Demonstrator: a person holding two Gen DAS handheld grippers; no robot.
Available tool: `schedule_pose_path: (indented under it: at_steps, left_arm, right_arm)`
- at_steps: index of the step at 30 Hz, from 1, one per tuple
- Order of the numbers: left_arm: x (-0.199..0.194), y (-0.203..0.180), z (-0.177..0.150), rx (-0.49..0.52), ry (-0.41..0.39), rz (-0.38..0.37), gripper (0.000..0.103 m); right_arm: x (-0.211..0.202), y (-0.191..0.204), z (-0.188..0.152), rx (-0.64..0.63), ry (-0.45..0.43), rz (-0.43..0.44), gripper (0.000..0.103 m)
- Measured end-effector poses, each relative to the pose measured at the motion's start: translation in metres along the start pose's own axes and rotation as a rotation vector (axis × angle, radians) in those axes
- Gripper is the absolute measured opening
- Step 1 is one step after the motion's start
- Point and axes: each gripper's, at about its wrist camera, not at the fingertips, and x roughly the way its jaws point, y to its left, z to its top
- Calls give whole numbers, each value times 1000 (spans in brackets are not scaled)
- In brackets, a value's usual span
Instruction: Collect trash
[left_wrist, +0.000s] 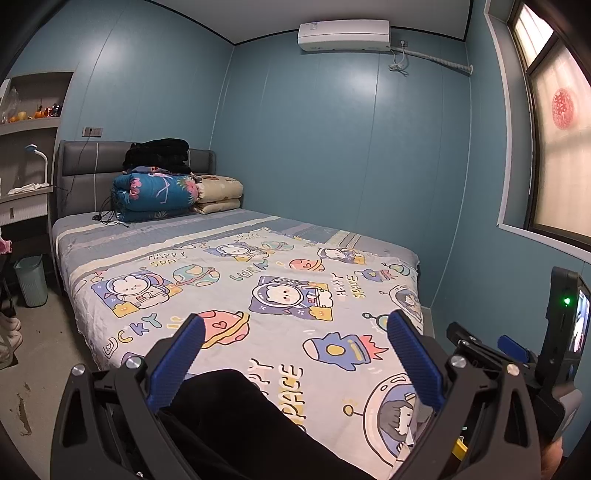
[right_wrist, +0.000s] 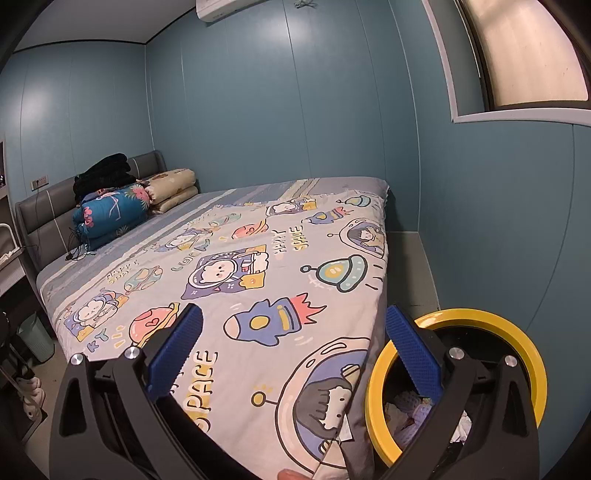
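Observation:
A round bin with a yellow rim (right_wrist: 532, 354) stands on the floor at the bed's near right corner, with crumpled white and pale trash (right_wrist: 404, 408) inside. My right gripper (right_wrist: 293, 332) is open and empty, its right finger over the bin's rim, its left finger over the bed. My left gripper (left_wrist: 295, 334) is open and empty above the foot of the bed (left_wrist: 236, 280), which has a cartoon space-print sheet. The right gripper's body (left_wrist: 517, 354) shows at the right of the left wrist view. No loose trash shows on the sheet.
Folded quilts (left_wrist: 159, 192) and a black blanket (left_wrist: 157, 153) are stacked at the headboard, with a black cable (left_wrist: 105, 216) beside them. A pale green bin (left_wrist: 31, 280) stands on the floor left of the bed. A dark-sleeved limb (left_wrist: 240, 417) lies below my left gripper.

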Motion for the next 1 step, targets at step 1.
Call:
schedule_pose_path:
  at_steps: [1]
  left_arm:
    - [0, 0, 0, 0, 2, -1, 95]
  right_arm:
    - [0, 0, -1, 0, 1, 0, 95]
